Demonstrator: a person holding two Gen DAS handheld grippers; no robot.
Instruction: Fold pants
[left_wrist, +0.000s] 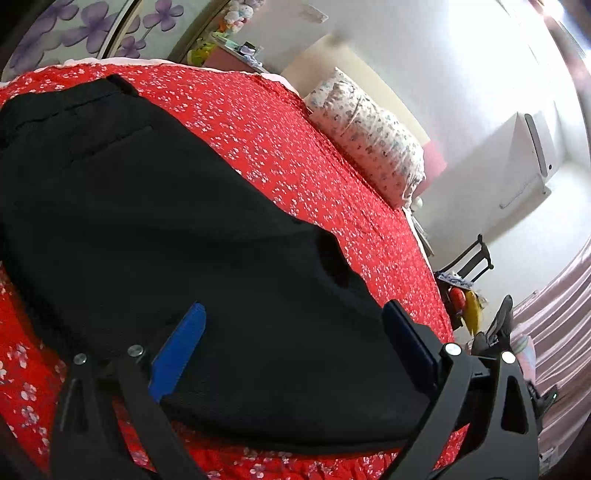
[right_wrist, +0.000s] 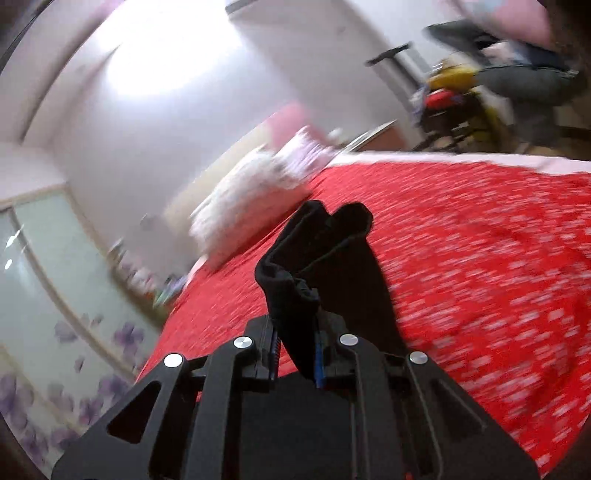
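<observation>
Black pants (left_wrist: 155, 221) lie spread on a red flowered bedspread (left_wrist: 280, 140), waistband at the far left. My left gripper (left_wrist: 295, 328) is open, its blue pads (left_wrist: 177, 350) wide apart just above the near end of the pants. In the right wrist view my right gripper (right_wrist: 297, 354) is shut on a bunched fold of the black pants (right_wrist: 314, 251), which sticks up between the fingers above the red bedspread (right_wrist: 480, 277). That view is motion-blurred.
A patterned white pillow (left_wrist: 369, 136) lies at the head of the bed, also in the right wrist view (right_wrist: 251, 195). A dark chair with clutter (left_wrist: 465, 280) stands past the bed edge. A flowered wardrobe (right_wrist: 55, 314) is on the left.
</observation>
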